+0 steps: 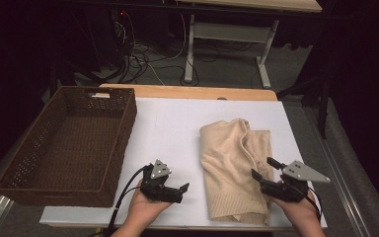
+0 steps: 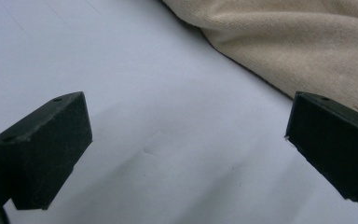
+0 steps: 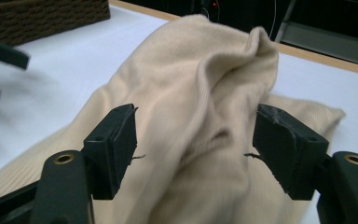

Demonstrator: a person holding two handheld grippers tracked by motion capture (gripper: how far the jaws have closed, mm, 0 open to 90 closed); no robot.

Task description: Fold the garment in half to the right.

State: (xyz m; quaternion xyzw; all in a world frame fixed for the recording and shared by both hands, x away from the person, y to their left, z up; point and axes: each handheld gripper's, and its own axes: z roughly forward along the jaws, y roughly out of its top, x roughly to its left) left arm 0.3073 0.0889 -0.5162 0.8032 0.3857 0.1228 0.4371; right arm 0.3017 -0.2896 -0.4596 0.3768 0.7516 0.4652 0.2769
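Between the wide-open left gripper and right gripper, both empty, a folded cream sweater.

— What do your tools look like?
— Your left gripper is matte black with a grey three-cornered plate and a black cable trailing at lower left.
— The right?
— Your right gripper: blocky black jaws, brass-ringed screw holes.

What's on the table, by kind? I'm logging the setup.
Sweater: 1
Basket: 1
Grippers, left and right: 2
Total: 4
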